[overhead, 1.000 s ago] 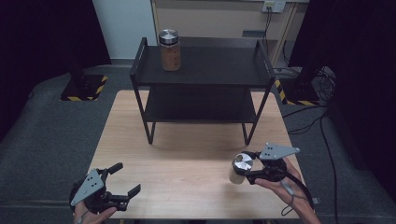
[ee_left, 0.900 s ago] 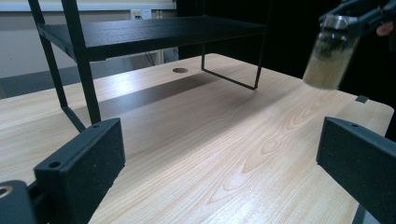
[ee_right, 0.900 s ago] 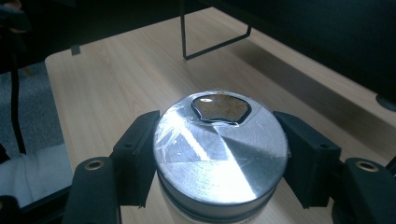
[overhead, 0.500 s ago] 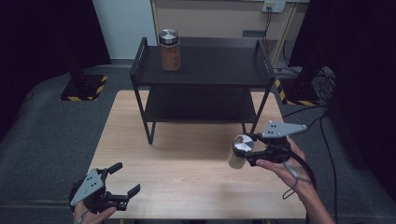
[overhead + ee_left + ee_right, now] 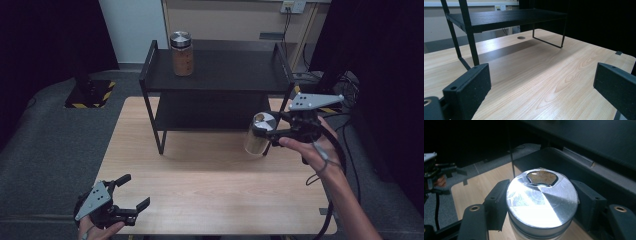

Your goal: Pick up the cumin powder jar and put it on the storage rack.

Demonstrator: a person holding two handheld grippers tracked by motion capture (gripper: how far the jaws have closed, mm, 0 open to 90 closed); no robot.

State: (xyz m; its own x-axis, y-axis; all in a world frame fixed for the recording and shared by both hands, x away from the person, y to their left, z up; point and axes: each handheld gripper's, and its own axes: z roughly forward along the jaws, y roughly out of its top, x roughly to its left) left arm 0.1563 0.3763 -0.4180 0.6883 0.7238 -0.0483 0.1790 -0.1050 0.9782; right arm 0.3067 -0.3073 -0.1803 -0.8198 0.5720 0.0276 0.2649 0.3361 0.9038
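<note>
Two glass jars with silver metal lids are in this scene, and only one of them is standing on the top of the black metal two-level shelf (image 5: 220, 75): the brown-filled jar (image 5: 182, 54) near its back left corner. The second jar (image 5: 260, 134) is in the air, clear of the light wooden table (image 5: 210, 185), just beside the front right leg of the shelf. The right gripper (image 5: 272, 131) is clamping it from both sides just under the lid (image 5: 541, 200), so the picking up looks done. What is left, I think, is bringing this jar over the shelf edge, putting it down and letting go.

The left gripper (image 5: 131, 192) is waiting low at the near left corner of the table, with jaws standing wide apart and nothing between them.

The raised side rail and right post of the shelf are standing between the jar and the free top surface. The lower level is looking empty.
</note>
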